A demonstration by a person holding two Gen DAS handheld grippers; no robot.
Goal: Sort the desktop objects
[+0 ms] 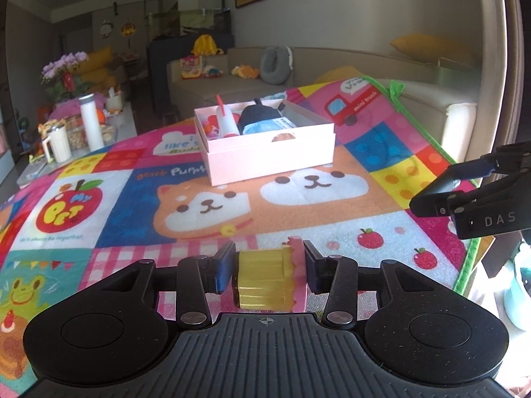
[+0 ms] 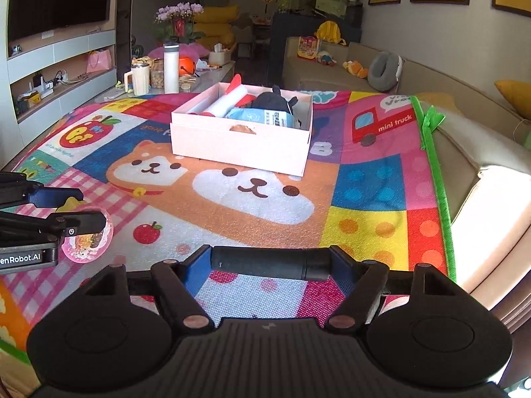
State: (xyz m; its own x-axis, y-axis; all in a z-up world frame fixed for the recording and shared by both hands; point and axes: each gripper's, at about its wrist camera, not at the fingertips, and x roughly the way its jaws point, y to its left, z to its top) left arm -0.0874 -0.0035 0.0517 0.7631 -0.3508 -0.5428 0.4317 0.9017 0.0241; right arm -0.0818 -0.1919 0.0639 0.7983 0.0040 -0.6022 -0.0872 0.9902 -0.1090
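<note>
Desktop objects already sorted fill the pale pink cardboard box (image 1: pixel 270 156), which stands on the bright patchwork play mat (image 1: pixel 325 212) printed with two cartoon dog faces: a white tube with red ends (image 1: pixel 225 122) leans at the box's left end, a dark plush toy (image 1: pixel 260 114) lies in its middle, and a blue-and-white packet (image 1: pixel 268 125) rests just in front of the plush. Well in front of the box, above the mat's pink checked patch, the left gripper (image 1: pixel 267 270) is clamped on a translucent yellow ridged toy with a pink scalloped rim (image 1: pixel 265 278), its blue pads pressing both sides; the right wrist view shows that rim as a round pink glittery disc. Nearer than the box and to its right, the right gripper (image 2: pixel 270 262) grips a black matte cylinder (image 2: pixel 270 262) crosswise, one end against each blue pad. A beige sofa (image 1: pixel 431 106) runs along the mat's far and right edges, beyond the box.
</note>
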